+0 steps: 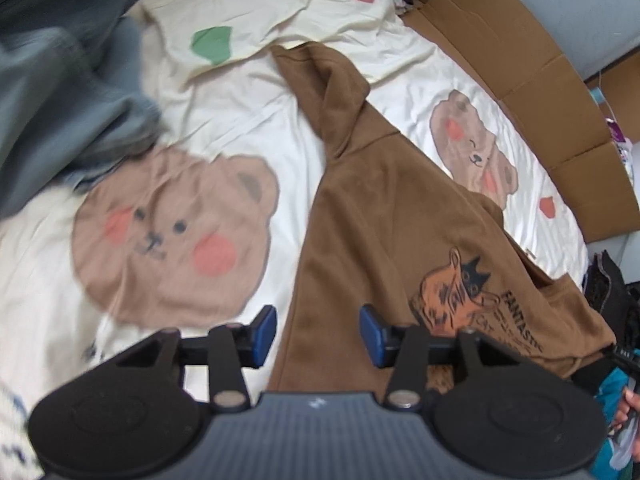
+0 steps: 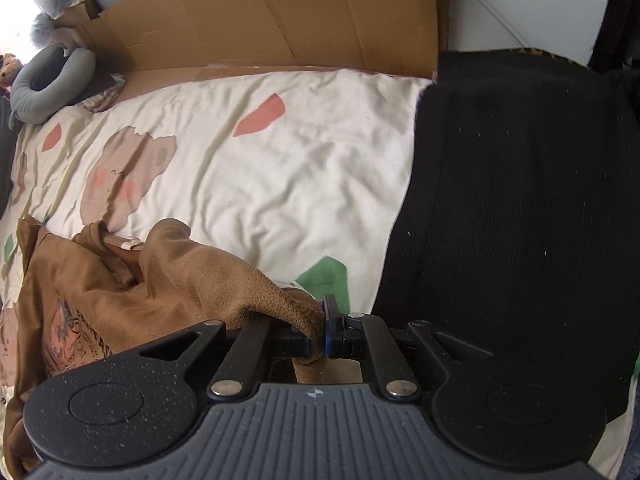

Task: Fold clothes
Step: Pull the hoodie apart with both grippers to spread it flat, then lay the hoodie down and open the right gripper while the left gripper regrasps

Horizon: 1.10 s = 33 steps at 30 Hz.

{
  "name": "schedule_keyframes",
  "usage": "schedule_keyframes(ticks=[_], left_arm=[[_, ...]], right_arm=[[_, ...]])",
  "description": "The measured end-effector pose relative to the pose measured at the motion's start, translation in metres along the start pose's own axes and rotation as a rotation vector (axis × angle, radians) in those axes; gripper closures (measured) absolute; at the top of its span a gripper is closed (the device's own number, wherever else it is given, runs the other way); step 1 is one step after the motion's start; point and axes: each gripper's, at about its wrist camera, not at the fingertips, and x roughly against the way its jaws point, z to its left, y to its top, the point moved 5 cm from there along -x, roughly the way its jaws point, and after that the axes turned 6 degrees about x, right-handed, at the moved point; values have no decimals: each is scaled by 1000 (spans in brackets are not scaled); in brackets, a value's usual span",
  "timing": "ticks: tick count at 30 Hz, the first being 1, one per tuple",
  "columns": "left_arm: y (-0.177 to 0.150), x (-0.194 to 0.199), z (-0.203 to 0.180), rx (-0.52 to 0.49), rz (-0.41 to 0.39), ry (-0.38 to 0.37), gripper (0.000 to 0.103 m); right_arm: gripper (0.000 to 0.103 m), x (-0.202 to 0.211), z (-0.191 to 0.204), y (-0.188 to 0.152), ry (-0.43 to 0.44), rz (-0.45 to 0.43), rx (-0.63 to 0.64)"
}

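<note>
Bed w/ cream bear-print sheet carries a brown hoodie spread across its middle-right, cat print facing up, hood lying toward the pillow; cardboard lines the far edge, a black knit garment lies at the hoodie's right and blue-grey clothes at its left. Right tool is clamped on a bunched sleeve end of the hoodie. Left tool hangs over the hoodie's left edge, fingers wide apart, gripping nothing.
</note>
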Motion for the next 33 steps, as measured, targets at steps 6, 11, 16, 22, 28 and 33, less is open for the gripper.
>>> schedule_keyframes(ticks=[6,11,16,22,28,33], left_arm=[[37,-35,-9,-44,-42,1,46],[63,-59,-16,-66,-80,-17,41],[83,-80,-22,-88,-99,-35,39],[94,-112,-31,-118,-82,-35,39],[102,-132,-33,-98,-53,-83,41],[104,-134,-27,-82,-31,-108,76]], right_arm=[[92,0,-10,-12,-14,-51,-60],[89,9,-17,-19,-66,-80,-113],[89,22,-23,-30,-91,-84,-179],[88,37,-24,-45,-102,-109,-233],[66,28,0,-56,-40,-55,-213],[57,9,22,-65,38,-5,-209]])
